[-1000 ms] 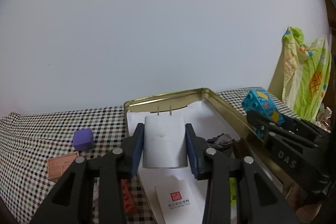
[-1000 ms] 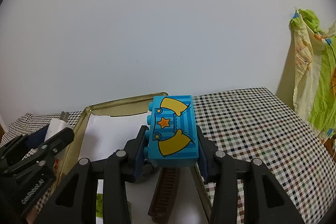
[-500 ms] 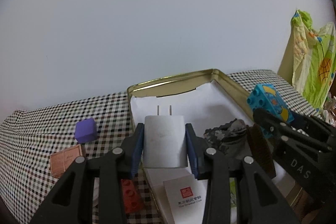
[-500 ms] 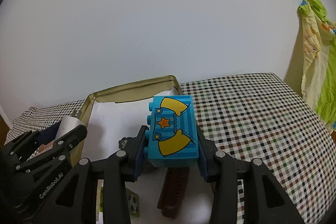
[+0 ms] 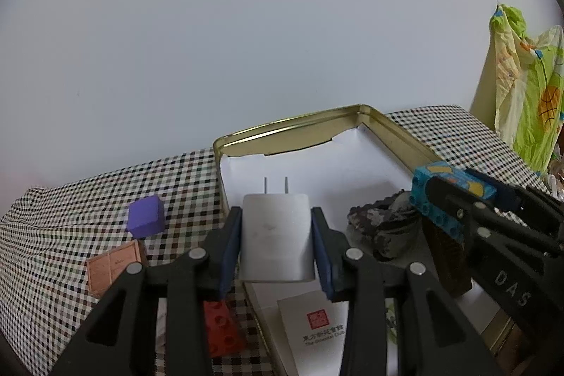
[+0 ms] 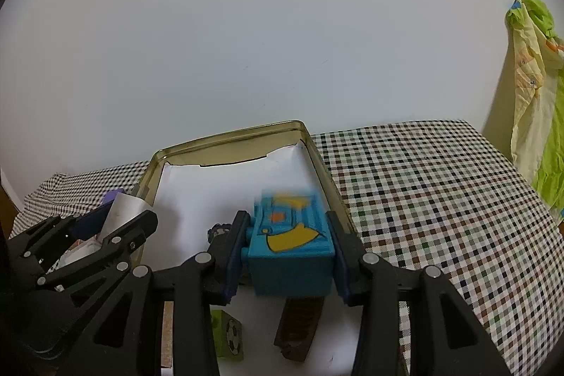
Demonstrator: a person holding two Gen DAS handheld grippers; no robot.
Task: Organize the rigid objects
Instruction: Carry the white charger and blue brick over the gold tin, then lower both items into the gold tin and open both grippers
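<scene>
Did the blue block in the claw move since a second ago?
Yes. The blue block has tipped forward between the right gripper jaws and sits farther over the white paper inside the gold tin, whose far rim was close behind it before.

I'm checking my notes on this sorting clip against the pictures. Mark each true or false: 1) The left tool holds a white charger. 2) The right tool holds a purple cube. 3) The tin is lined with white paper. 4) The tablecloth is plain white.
1) True: the left tool grips the white charger, prongs pointing away.
2) False: the right tool has the blue toy brick between its pads; the purple cube lies on the cloth.
3) True: the gold tin has white paper inside.
4) False: the tablecloth is checked.
</scene>
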